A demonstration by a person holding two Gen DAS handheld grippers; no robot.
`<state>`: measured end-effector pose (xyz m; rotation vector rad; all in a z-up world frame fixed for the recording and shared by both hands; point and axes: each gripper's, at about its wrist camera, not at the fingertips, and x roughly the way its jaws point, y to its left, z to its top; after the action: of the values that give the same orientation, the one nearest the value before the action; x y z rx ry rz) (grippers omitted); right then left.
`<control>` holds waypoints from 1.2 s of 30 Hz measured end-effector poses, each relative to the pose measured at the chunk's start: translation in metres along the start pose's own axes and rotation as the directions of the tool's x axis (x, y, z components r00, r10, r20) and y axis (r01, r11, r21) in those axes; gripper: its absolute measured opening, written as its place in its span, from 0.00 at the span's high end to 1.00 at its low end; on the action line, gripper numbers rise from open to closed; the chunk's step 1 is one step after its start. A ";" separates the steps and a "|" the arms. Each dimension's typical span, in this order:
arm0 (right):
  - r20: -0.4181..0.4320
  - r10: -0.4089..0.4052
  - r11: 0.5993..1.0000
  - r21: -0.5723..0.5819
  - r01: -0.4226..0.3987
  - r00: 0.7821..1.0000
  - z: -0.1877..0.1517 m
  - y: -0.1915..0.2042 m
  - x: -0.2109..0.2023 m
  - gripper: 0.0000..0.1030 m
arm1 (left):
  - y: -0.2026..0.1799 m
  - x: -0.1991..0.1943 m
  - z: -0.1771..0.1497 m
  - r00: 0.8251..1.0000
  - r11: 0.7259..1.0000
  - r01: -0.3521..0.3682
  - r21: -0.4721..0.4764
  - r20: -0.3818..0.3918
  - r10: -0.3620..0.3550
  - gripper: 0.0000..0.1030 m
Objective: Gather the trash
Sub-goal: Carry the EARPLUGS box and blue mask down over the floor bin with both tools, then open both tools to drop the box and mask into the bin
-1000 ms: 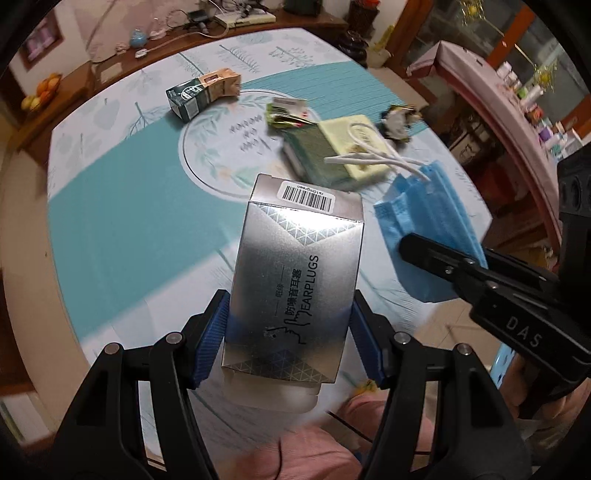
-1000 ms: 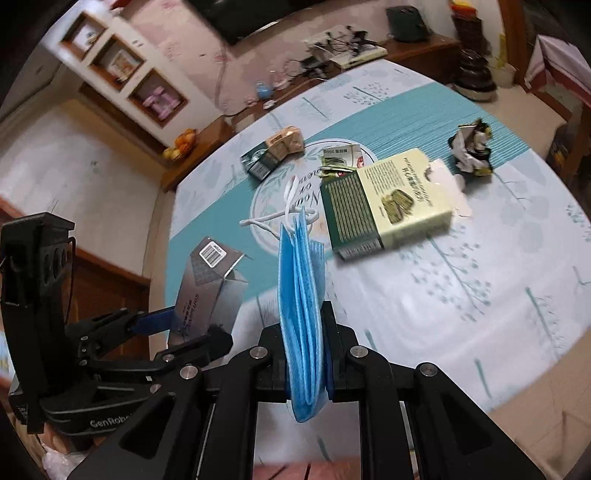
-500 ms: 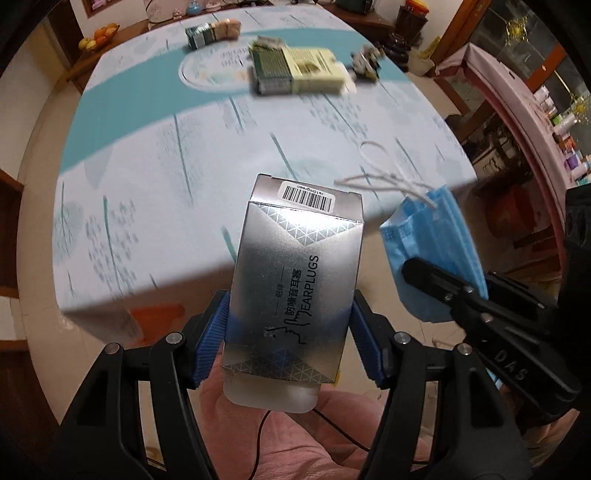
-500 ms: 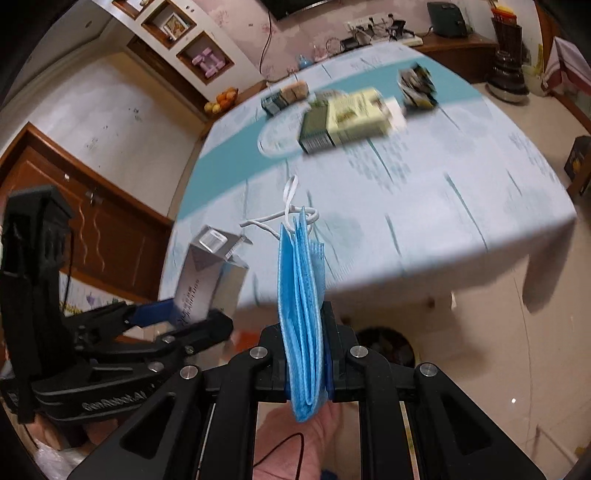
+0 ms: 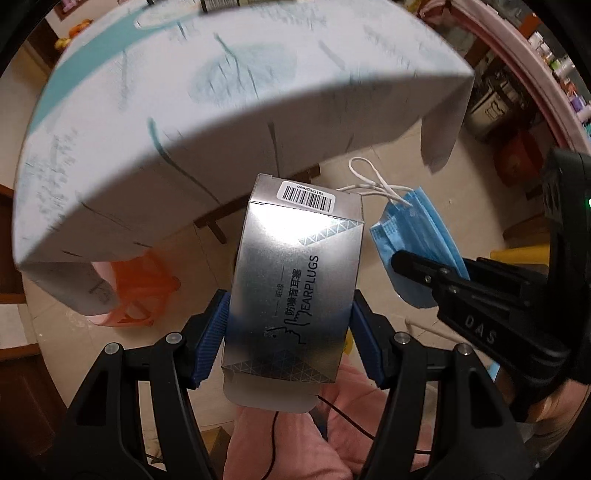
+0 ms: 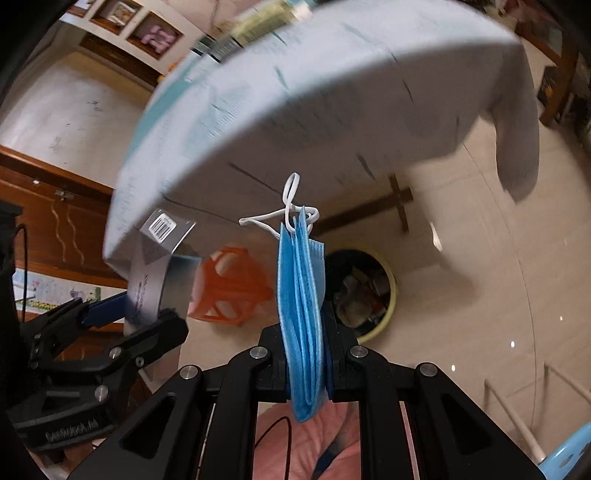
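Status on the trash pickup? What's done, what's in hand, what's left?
Done: two pieces are off the table. In hand: the left hand-held gripper clamps the silver earplugs box, the right hand-held gripper pinches the folded blue face mask. Both are past the table edge, near the trash bin on the floor. Left: drop both in, then fetch the boxes on the tabletop.
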<state>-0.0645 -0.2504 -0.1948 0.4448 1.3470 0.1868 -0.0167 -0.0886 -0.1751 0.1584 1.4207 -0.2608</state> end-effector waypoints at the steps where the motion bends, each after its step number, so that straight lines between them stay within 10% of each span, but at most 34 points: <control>1: -0.011 -0.004 1.000 0.010 0.004 1.000 -0.003 -0.008 0.011 0.88 | 0.000 0.011 -0.003 1.000 1.000 -0.001 0.003 -0.009 0.001 0.41; 16: -0.190 -0.052 0.998 0.037 0.060 0.980 -0.015 -0.081 0.224 0.88 | 0.027 0.218 -0.014 0.995 0.998 -0.011 -0.063 -0.098 0.005 0.40; 22: -0.218 -0.047 0.998 0.040 0.057 0.975 -0.014 -0.089 0.297 0.60 | 0.053 0.275 -0.011 0.992 0.995 -0.022 -0.094 -0.124 0.010 0.29; 25: -0.214 -0.039 0.995 0.080 0.057 0.976 -0.013 -0.100 0.319 0.46 | 0.065 0.289 -0.015 0.994 0.993 -0.035 -0.109 -0.109 0.023 0.18; 36: -0.183 -0.039 0.997 0.061 0.051 0.982 -0.016 -0.094 0.319 0.45 | 0.070 0.262 -0.030 0.997 0.990 -0.065 -0.123 -0.046 0.060 0.17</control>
<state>-0.0202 -0.2103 -0.5223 0.4603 1.5448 0.1490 0.0066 -0.0358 -0.4416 0.1063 1.4666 -0.1169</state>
